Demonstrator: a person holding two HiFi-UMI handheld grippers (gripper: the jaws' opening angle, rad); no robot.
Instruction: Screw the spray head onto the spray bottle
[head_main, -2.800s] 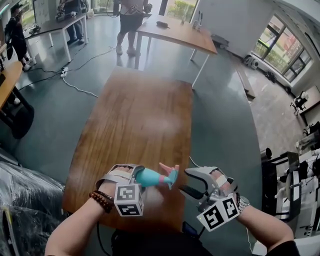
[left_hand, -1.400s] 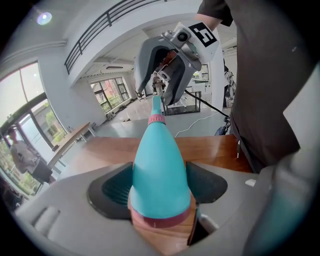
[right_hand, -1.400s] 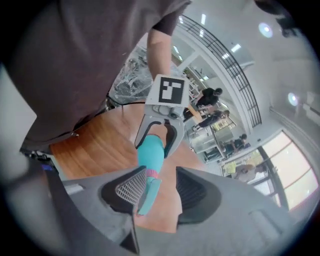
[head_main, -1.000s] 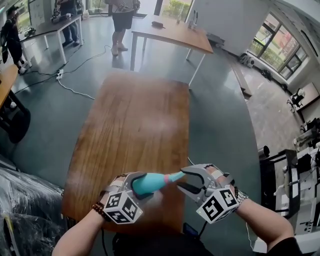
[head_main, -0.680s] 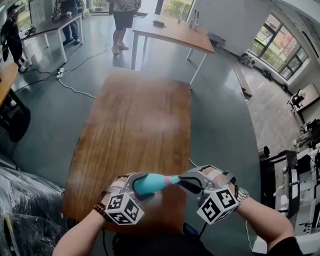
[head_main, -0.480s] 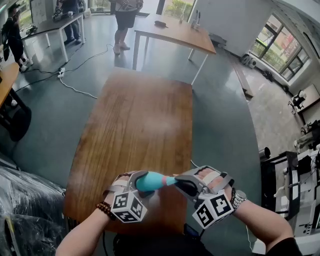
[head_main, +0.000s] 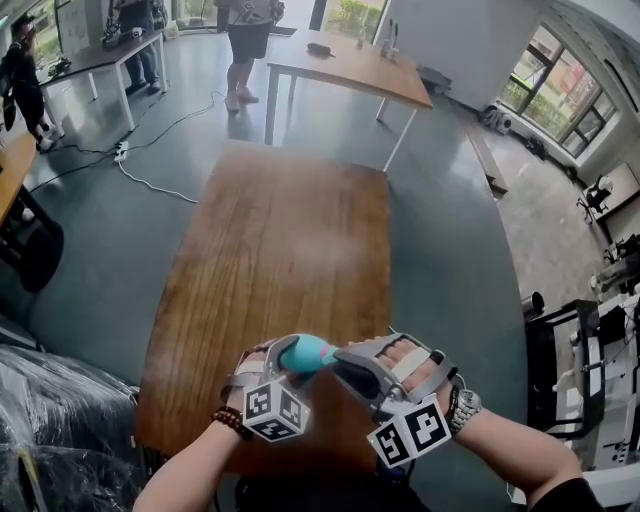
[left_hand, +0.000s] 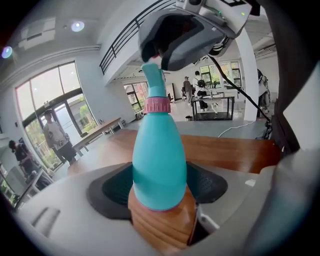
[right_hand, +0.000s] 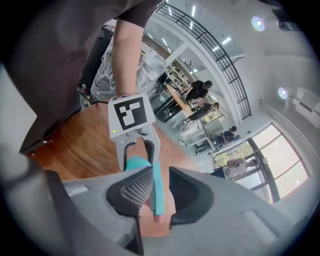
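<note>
While left gripper (head_main: 284, 352) clamps the bottle (head_main: 306, 352), neck rightward, right gripper (head_main: 347, 363) just closed on spray head (right_hand: 156, 194).

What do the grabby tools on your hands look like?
The grey left tool and grey right tool each have black pads, pale straps and a white cube with black square markers. A brown bead bracelet circles the left wrist, a silver watch the right.

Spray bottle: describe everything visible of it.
The spray bottle is teal plastic, its rounded body tapering to a pink collar under a teal spray head. It is held over the near end of the wooden table. The left gripper clamps its base, and the fingers of the right gripper have just been closing round the spray head.
</note>
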